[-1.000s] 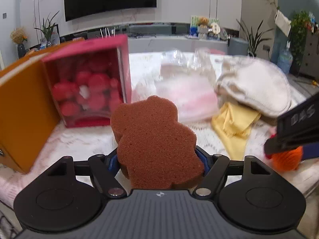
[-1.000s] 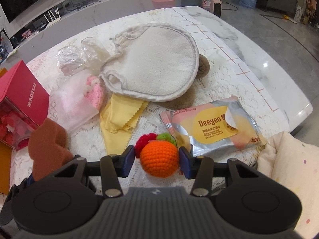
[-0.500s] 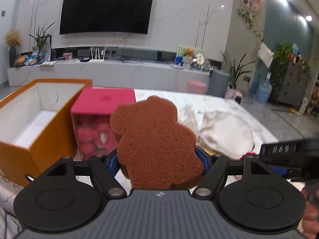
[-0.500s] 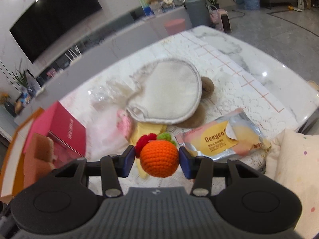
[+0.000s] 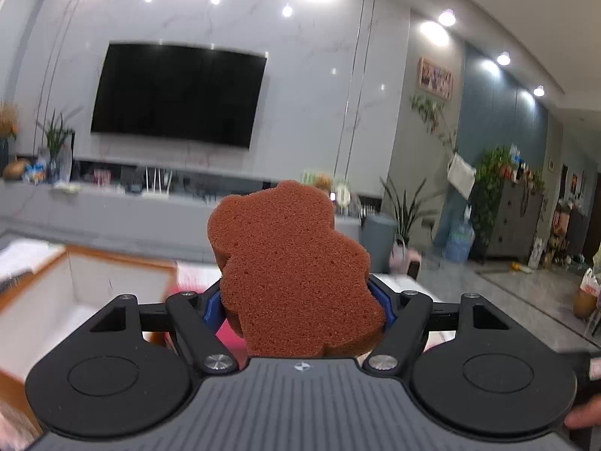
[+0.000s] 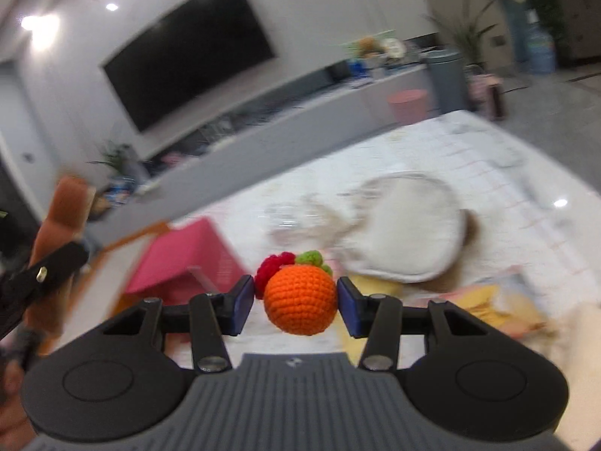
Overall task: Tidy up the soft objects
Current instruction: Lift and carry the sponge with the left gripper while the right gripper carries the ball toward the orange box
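My left gripper (image 5: 298,310) is shut on a brown bear-shaped sponge (image 5: 289,274), held upright and raised high, facing the TV wall. The sponge (image 6: 65,221) and left gripper also show at the left edge of the right wrist view. My right gripper (image 6: 296,302) is shut on an orange crocheted ball (image 6: 300,298) with a green leaf and a red crocheted piece, held above the table. The open orange box (image 5: 75,293) with a white inside lies below left of the left gripper.
A pink box (image 6: 191,259) stands beside the orange box. A cream cloth pouch (image 6: 405,233), a clear plastic bag (image 6: 293,218), a yellow cloth (image 6: 375,285) and a foil packet (image 6: 499,300) lie on the lace-covered table (image 6: 488,158). A TV (image 5: 180,94) hangs behind.
Both grippers have lifted and tilted up with their objects still held. The table has dropped low in both views and the room wall fills the left wrist view.
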A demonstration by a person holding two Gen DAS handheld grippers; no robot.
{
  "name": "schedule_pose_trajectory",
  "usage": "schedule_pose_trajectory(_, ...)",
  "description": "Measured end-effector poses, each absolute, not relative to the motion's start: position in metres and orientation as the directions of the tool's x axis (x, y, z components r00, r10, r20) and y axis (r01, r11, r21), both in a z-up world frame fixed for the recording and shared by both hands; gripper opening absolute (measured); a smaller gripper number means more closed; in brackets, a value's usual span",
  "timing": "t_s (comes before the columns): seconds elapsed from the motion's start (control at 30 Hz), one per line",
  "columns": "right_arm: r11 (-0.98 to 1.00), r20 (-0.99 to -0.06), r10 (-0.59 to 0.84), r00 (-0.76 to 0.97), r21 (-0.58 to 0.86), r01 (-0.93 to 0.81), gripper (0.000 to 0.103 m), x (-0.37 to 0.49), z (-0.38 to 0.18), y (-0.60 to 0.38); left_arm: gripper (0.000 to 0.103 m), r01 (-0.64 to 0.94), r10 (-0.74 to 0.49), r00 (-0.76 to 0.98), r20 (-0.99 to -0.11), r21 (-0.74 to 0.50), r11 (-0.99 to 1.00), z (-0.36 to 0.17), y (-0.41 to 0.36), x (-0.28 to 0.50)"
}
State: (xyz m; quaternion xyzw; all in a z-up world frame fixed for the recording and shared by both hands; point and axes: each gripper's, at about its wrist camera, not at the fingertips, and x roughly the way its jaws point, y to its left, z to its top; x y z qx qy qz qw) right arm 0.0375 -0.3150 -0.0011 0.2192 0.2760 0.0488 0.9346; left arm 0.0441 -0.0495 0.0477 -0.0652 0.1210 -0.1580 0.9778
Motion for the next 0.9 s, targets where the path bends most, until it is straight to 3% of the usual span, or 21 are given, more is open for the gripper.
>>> schedule_pose_trajectory(0.3, 0.939, -0.425, 0.232, 0.875, 0.332, -0.088, 0.048, 0.03, 0.038, -0.259, 0.085, 0.213, -0.213, 0.969, -0.122, -0.008, 0.977, 0.066, 0.003, 0.059)
schedule_pose_trajectory(0.37, 0.94, -0.408, 0.248, 0.879, 0.322, -0.115, 0.048, 0.03, 0.049, -0.236, 0.085, 0.207, -0.2, 0.97, -0.137, 0.04, 0.978, 0.058, 0.014, 0.059)
schedule_pose_trajectory(0.53, 0.931, -0.385, 0.341, 0.857, 0.262, -0.253, 0.048, 0.033, 0.068, -0.168, 0.085, 0.196, -0.167, 0.946, -0.277, 0.081, 0.977, 0.029, 0.04, 0.08)
schedule_pose_trajectory(0.7, 0.895, -0.424, 0.439, 0.792, 0.286, -0.343, 0.048, 0.046, 0.071, -0.104, 0.085, 0.134, -0.077, 0.919, -0.387, 0.121, 0.984, 0.0, 0.061, 0.1)
schedule_pose_trajectory(0.9, 0.892, -0.425, 0.449, 0.786, 0.274, -0.361, 0.048, 0.054, 0.064, -0.05, 0.085, 0.148, -0.084, 0.802, -0.591, 0.06, 0.987, -0.022, 0.08, 0.128)
